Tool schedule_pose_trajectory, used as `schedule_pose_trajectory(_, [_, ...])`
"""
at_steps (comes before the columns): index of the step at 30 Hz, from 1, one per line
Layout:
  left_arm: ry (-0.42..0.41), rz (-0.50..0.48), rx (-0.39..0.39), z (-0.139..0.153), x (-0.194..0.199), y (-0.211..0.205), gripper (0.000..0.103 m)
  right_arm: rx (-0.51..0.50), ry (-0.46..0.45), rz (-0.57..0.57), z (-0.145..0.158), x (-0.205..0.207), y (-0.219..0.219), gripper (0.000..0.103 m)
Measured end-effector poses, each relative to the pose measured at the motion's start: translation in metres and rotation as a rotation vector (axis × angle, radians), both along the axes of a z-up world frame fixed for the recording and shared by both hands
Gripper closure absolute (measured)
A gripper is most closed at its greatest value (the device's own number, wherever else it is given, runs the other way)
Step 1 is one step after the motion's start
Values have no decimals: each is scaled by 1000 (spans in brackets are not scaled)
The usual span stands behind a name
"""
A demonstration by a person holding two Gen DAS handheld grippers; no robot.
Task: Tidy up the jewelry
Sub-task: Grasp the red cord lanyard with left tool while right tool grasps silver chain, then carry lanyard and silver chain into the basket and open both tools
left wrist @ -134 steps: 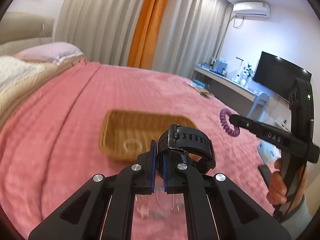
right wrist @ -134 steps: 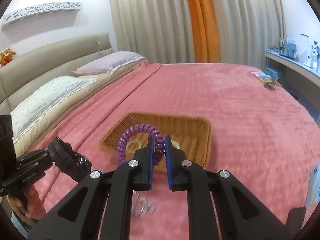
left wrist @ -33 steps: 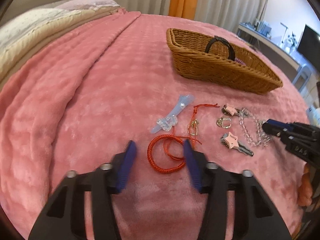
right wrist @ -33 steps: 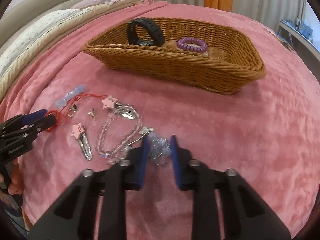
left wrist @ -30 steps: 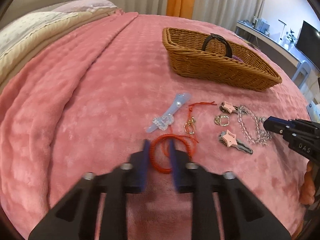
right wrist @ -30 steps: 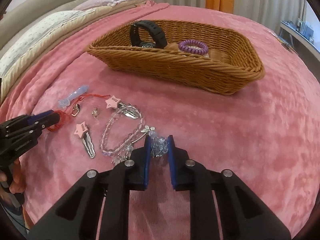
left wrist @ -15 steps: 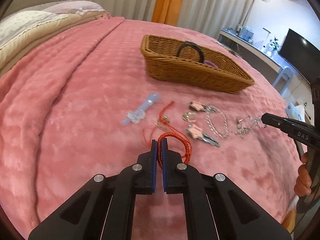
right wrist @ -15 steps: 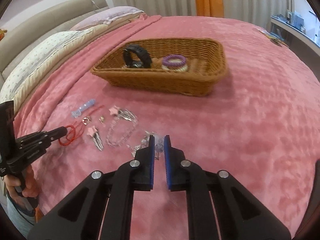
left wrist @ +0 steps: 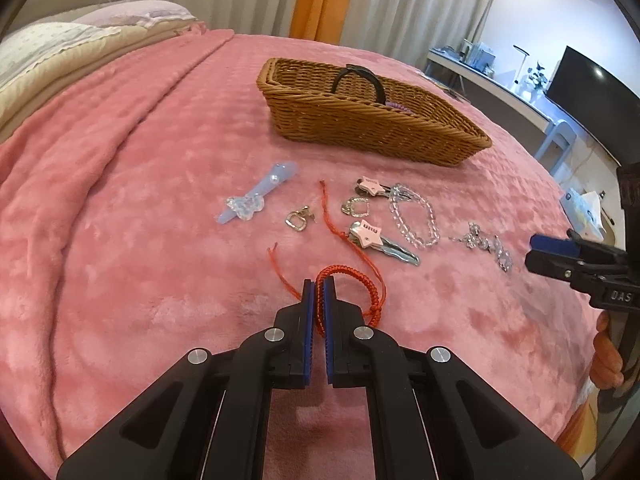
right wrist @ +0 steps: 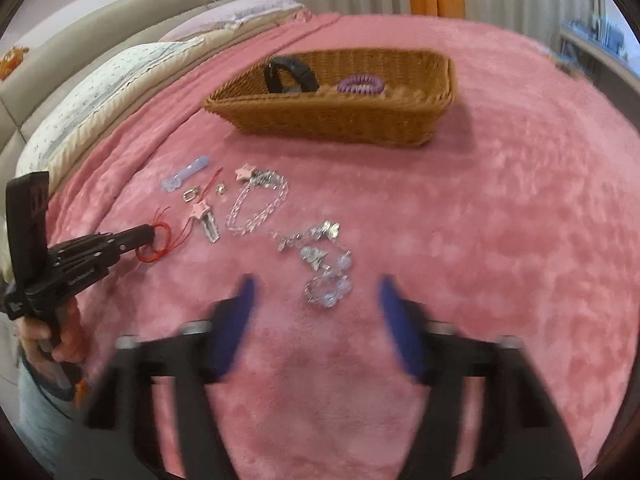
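My left gripper (left wrist: 318, 294) is shut on a red cord bracelet (left wrist: 360, 280), whose loose ends trail over the pink blanket; the right wrist view shows this gripper (right wrist: 149, 234) at the left. My right gripper (right wrist: 316, 285) is blurred and its jaws are opening wide. A silver charm bracelet (right wrist: 326, 270) lies on the blanket between and just ahead of the fingertips, touched by neither pad. The wicker basket (right wrist: 340, 120) behind holds a black watch (right wrist: 290, 74) and a purple coil tie (right wrist: 360, 85).
Between basket (left wrist: 360, 132) and grippers lie a blue hair clip (left wrist: 260, 196), two gold rings (left wrist: 298, 221), two pink star clips (left wrist: 372, 236) and a clear bead bracelet (left wrist: 414, 216). Pillows lie far left. A desk and a television stand at the right.
The watch and purple tie, held earlier, now sit in the basket. My left gripper closed on the red bracelet. My right gripper pinched the charm bracelet, then sprang open, leaving it on the blanket.
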State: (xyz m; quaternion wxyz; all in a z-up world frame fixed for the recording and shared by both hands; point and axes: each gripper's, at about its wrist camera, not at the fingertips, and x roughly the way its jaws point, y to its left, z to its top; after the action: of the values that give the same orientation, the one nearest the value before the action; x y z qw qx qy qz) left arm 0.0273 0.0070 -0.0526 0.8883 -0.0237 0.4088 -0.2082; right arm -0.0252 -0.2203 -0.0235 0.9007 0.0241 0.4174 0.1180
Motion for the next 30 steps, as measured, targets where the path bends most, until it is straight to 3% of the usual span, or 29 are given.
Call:
schedule_pose_trajectory(7, [19, -4, -15, -2, -1, 1, 100, -111, 73, 10, -19, 35, 19, 39])
schedule_pose_trajectory(10, [24, -5, -19, -3, -3, 2, 100, -103, 87, -5, -29, 45, 20, 43])
schedule_pose_trajectory(12, [29, -6, -24, -3, -5, 2, 100, -123, 68, -3, -28, 43, 24, 51])
schedule_pose_trajectory(14, [30, -9, -27, -3, -6, 2, 100, -142, 56, 15, -27, 40, 30, 75])
schedule_pose_trajectory(17, [26, -8, -33, -1, -8, 0, 100, -163, 37, 46, -25, 33, 40, 95])
schedule_pose_trajectory(30, [-95, -34, -75, 45, -23, -9, 100, -32, -58, 44, 25, 5, 33, 95])
